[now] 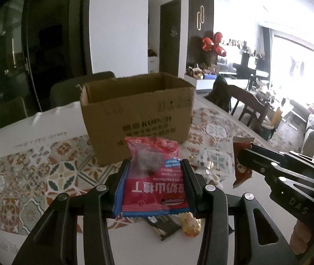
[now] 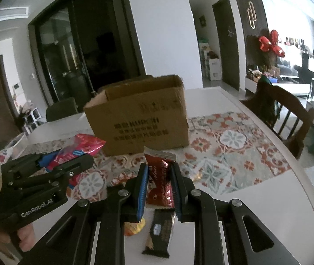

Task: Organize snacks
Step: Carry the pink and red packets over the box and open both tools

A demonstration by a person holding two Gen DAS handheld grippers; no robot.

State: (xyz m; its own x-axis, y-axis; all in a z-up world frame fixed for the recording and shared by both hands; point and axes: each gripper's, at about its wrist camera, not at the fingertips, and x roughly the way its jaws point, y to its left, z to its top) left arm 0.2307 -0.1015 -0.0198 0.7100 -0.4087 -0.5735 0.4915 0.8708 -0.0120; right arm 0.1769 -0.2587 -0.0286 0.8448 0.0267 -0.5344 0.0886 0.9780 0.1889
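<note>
Left gripper (image 1: 156,183): jaws partly parted and clamped on a red-and-blue hawthorn snack packet (image 1: 154,176), pads pressing both side edges, packet held clear above the table (image 1: 135,243). Right gripper (image 2: 158,187): jaws nearly together, pinching a dark red wrapped snack (image 2: 160,183) upright between the pads. In the left view the right gripper sits at 3 o'clock, its packet projecting from the tips. The open cardboard box (image 1: 135,110) stands at 12 o'clock from both grippers, on the patterned mat (image 1: 62,172). Beneath the grippers on the table lie a black wrapped bar (image 2: 160,231) and a yellow-orange wrapped piece (image 1: 190,224), possibly a sweet; the view there is blurred.
</note>
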